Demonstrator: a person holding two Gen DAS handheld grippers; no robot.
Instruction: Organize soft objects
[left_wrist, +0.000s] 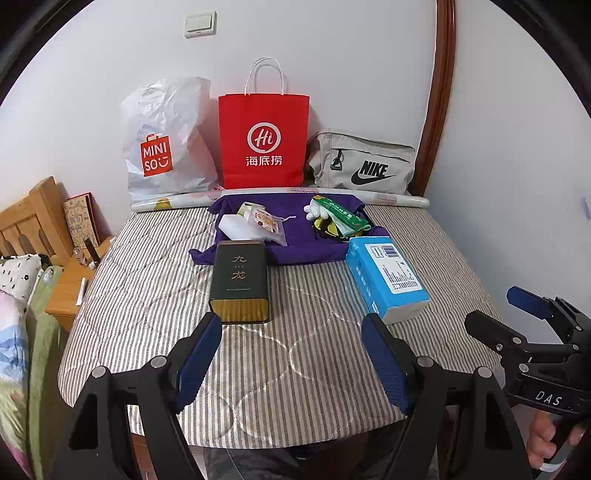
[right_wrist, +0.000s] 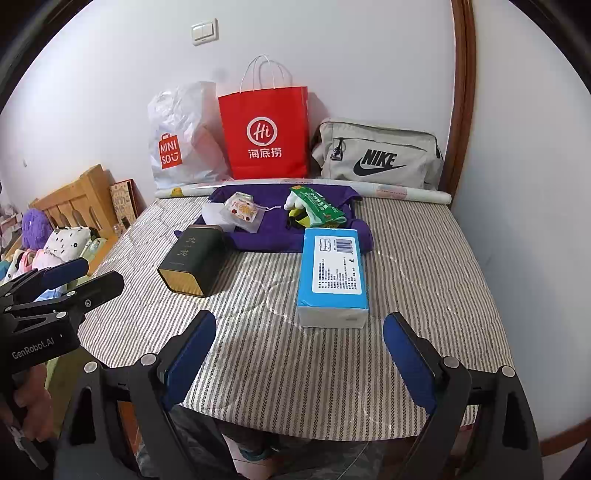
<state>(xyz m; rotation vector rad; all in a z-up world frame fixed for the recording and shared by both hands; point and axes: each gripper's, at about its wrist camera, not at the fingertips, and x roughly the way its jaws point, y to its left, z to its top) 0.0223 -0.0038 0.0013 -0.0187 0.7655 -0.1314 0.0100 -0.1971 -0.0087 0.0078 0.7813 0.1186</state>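
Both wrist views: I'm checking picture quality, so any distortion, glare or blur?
Left wrist view: fisheye bows the brown wooden door frame; black corners. Right wrist view: sheen on the blue plastic tissue pack; print stays sharp, no blur.

**Even indoor light, heavy fisheye bend**

Soft, bright light is washing evenly over the striped bed (left_wrist: 258, 354), throwing only faint shadows. The wall (left_wrist: 332, 55) is glowing pale without glare. Both views are bowing hard at black rounded corners; centres are staying sharp, edges slightly smeared.
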